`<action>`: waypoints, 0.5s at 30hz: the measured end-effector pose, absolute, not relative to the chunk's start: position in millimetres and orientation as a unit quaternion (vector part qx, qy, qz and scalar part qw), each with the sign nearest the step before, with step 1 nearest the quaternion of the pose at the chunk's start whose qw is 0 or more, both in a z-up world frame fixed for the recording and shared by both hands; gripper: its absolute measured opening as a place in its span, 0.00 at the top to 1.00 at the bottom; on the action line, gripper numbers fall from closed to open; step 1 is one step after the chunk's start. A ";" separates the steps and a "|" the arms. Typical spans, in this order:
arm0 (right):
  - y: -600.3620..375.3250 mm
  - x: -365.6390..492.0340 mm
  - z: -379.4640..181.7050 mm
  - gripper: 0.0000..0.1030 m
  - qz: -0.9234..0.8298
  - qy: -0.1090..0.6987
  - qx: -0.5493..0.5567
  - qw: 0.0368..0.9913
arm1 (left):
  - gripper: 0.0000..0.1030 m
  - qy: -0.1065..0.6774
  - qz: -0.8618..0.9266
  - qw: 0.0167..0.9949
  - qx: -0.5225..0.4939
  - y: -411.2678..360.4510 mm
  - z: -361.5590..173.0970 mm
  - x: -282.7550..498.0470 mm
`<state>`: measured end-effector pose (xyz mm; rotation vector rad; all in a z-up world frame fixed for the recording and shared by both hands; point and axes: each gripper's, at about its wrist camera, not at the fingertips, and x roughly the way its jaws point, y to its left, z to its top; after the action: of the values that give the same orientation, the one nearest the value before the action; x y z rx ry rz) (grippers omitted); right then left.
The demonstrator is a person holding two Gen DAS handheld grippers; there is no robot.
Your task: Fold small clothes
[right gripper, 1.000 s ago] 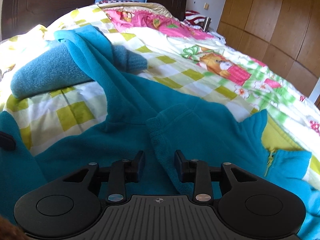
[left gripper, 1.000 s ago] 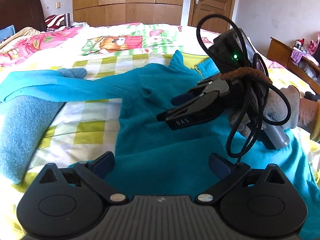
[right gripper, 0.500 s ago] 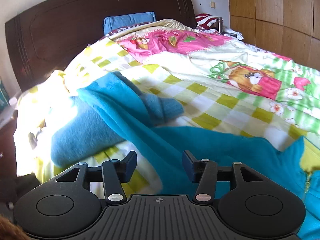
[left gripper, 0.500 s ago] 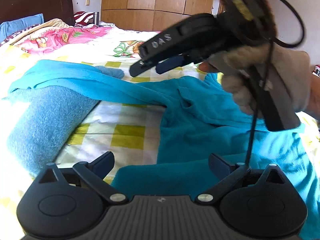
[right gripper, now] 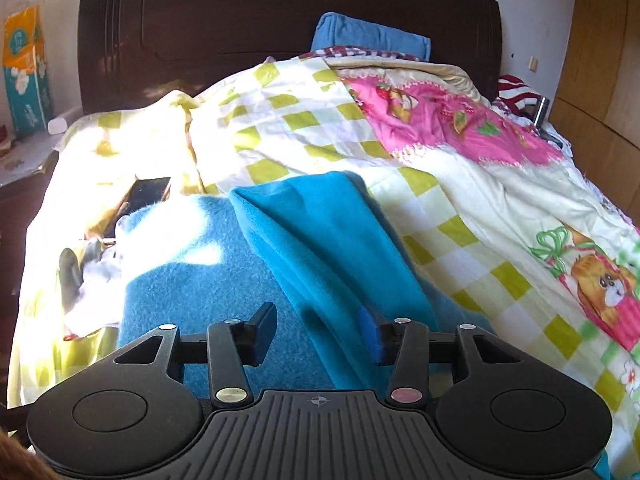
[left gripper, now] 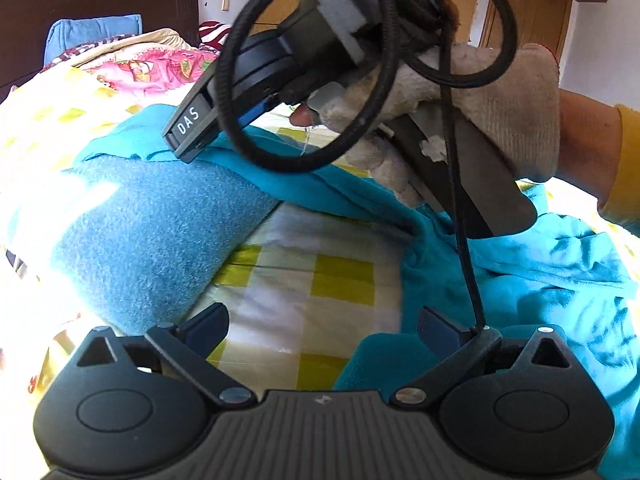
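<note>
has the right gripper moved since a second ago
Yes. In the left wrist view the right gripper went from over the teal fleece garment's body up and along its sleeve. Its jaws have just been closing, sleeve between them.

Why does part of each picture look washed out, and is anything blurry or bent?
Left wrist view: sunlight bleaches the quilt at the left edge; the right claw's looping cable up close is smeared.
Right wrist view: glare whitens the fleece blanket and the sheets beside it; the fisheye lens bows the headboard.
</note>
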<state>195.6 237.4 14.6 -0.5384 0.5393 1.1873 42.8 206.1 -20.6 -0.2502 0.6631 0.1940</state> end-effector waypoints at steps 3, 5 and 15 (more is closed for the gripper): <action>256.0 180.3 13.9 0.60 0.545 0.216 -0.280 0.760 | 0.00 0.324 0.102 0.931 -0.132 212.7 -21.0 39.4; 268.8 173.0 11.9 0.60 0.543 0.192 -0.301 0.760 | 0.00 0.322 0.105 0.931 -0.138 216.5 -20.4 36.6; 331.1 163.4 8.4 0.96 0.520 0.190 -0.328 0.765 | 0.00 0.308 0.133 0.930 -0.147 233.1 -12.6 28.2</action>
<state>163.4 331.1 8.4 -0.7117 0.4130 1.1305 28.2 233.1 -12.6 -0.3005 0.6316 0.2732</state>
